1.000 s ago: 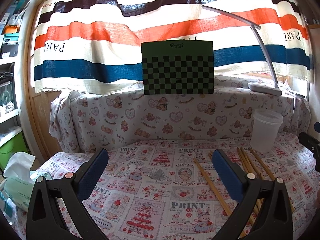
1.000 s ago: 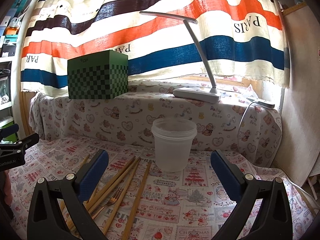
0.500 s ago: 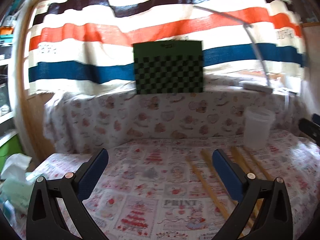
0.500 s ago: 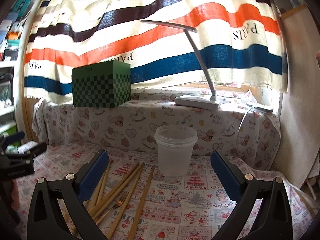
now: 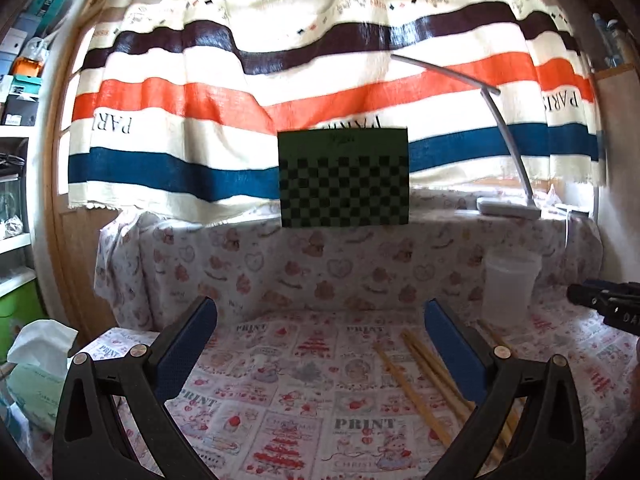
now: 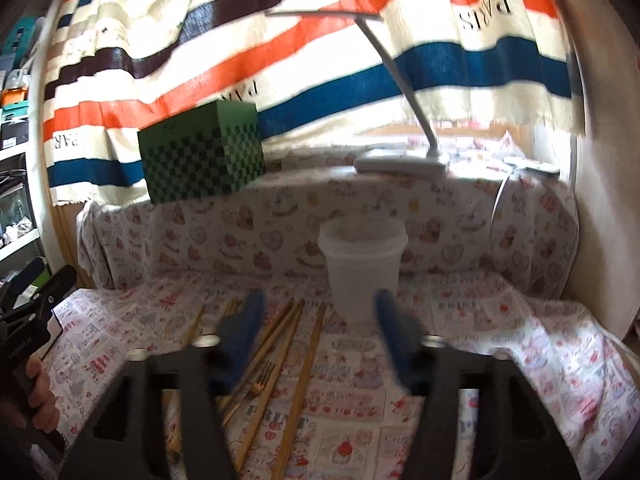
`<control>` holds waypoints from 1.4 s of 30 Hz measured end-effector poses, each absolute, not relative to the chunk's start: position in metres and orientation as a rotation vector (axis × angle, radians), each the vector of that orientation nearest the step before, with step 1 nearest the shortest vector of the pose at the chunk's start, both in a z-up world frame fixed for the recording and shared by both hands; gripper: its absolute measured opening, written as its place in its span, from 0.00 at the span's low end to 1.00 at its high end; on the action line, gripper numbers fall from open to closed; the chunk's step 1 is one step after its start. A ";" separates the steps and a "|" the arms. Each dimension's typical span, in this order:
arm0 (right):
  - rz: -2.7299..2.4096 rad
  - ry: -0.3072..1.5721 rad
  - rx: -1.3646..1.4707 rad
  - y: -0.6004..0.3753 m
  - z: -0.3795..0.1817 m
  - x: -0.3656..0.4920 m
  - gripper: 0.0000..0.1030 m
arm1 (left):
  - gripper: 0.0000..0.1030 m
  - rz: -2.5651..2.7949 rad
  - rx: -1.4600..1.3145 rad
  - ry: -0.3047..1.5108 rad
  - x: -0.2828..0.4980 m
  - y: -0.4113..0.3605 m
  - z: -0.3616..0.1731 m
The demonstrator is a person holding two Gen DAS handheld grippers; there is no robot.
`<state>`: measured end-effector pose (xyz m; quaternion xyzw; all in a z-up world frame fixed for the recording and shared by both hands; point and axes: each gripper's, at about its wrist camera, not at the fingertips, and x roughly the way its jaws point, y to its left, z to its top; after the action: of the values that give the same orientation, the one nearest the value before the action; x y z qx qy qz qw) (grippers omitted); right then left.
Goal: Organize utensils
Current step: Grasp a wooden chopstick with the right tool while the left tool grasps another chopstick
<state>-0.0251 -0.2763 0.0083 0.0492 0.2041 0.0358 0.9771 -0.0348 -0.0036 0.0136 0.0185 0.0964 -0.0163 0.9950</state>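
Several wooden chopsticks [image 6: 305,360] and a small gold fork [image 6: 262,380] lie loose on the printed tablecloth, in front of and left of an upright translucent plastic cup [image 6: 362,272]. My right gripper [image 6: 318,322] hovers over them, pointing at the cup. Its blurred jaws are closing with nothing between them. My left gripper [image 5: 320,340] stands open and holds nothing, left of the chopsticks [image 5: 420,376]. The cup [image 5: 510,284] stands at the far right of that view.
A green checkered box [image 5: 344,178] and a white desk lamp [image 6: 400,162] sit on the raised covered ledge behind. A tissue pack [image 5: 36,376] lies at the left edge, with shelves beyond it. A hand [image 6: 36,394] holds the left gripper.
The right gripper's jaws have come much closer together, and its view has tilted and blurred. The left gripper's view has tilted up a little, and its jaws stay wide apart.
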 end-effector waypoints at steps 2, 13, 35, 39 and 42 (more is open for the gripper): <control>0.101 0.476 0.101 -0.275 0.002 -0.017 0.38 | 1.00 -0.025 0.036 0.230 -0.029 -0.003 0.011; 0.169 0.855 0.132 -0.268 -0.042 0.016 0.23 | 1.00 0.102 0.186 0.330 -0.025 -0.022 0.002; 0.139 0.775 0.104 -0.267 -0.038 0.015 0.08 | 0.84 -0.208 0.036 0.868 0.022 -0.066 -0.020; 0.145 0.778 0.193 -0.281 -0.037 0.018 0.08 | 0.73 -0.202 0.045 0.892 0.026 -0.074 -0.025; 0.128 0.801 0.199 -0.284 -0.038 0.022 0.08 | 0.52 -0.224 0.033 0.961 0.030 -0.075 -0.036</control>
<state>0.0218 -0.2838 -0.0385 0.0965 0.3892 0.0620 0.9140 0.0297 -0.0746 -0.0356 0.0160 0.4613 -0.1074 0.8806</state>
